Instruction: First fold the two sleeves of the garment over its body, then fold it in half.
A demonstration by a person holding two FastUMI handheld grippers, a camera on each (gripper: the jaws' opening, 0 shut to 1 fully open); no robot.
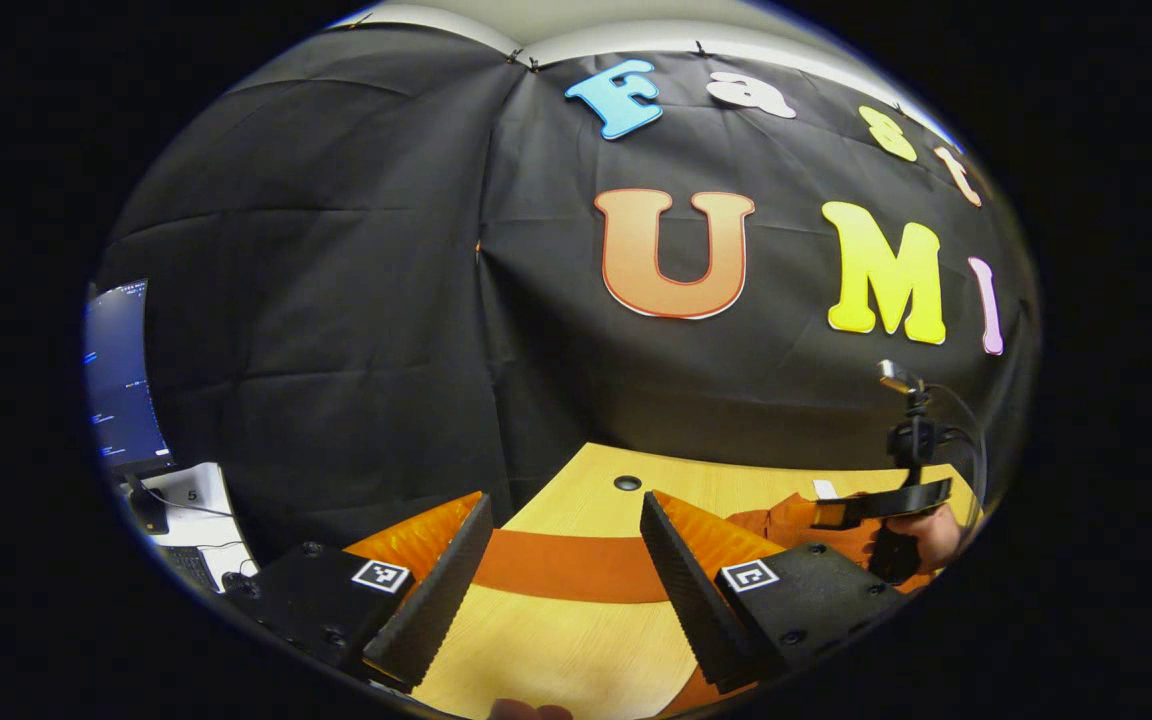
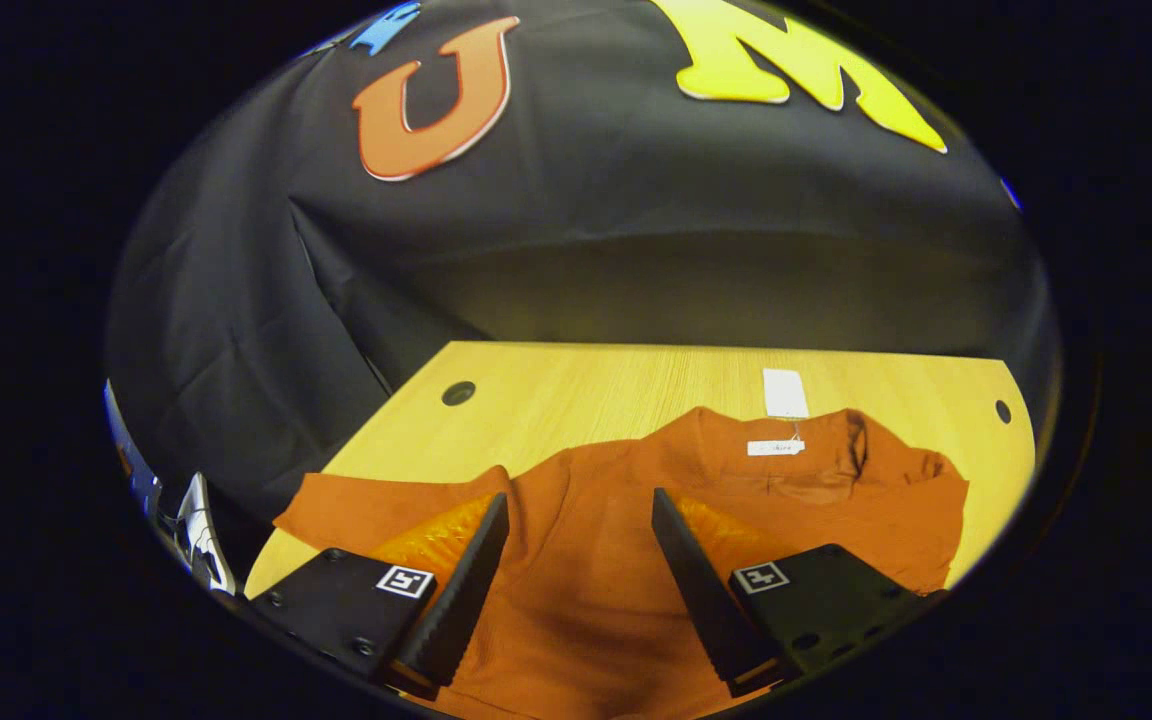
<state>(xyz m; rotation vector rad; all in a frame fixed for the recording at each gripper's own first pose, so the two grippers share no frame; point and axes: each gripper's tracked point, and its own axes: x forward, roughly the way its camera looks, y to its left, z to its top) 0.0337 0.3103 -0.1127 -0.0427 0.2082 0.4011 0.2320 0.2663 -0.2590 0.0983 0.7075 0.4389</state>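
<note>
The left tool (image 1: 566, 560) is hanging at the bottom of the left gripper view, fingers apart, over a sleeve (image 1: 571, 566) lying across the wooden counter (image 1: 556, 650). The right tool (image 2: 576, 560) is gaping too, low in the right gripper view, over the orange garment (image 2: 636, 520) spreading across the lower centre, its white tag (image 2: 785, 393) lying upper right.

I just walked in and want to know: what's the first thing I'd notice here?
The orange garment spread on the light wooden table stands out most, with a white tag by its collar at the far side. One sleeve stretches flat across the table in the left gripper view. Both grippers hover open, the right gripper over the garment's body and the left gripper above that sleeve.
</note>
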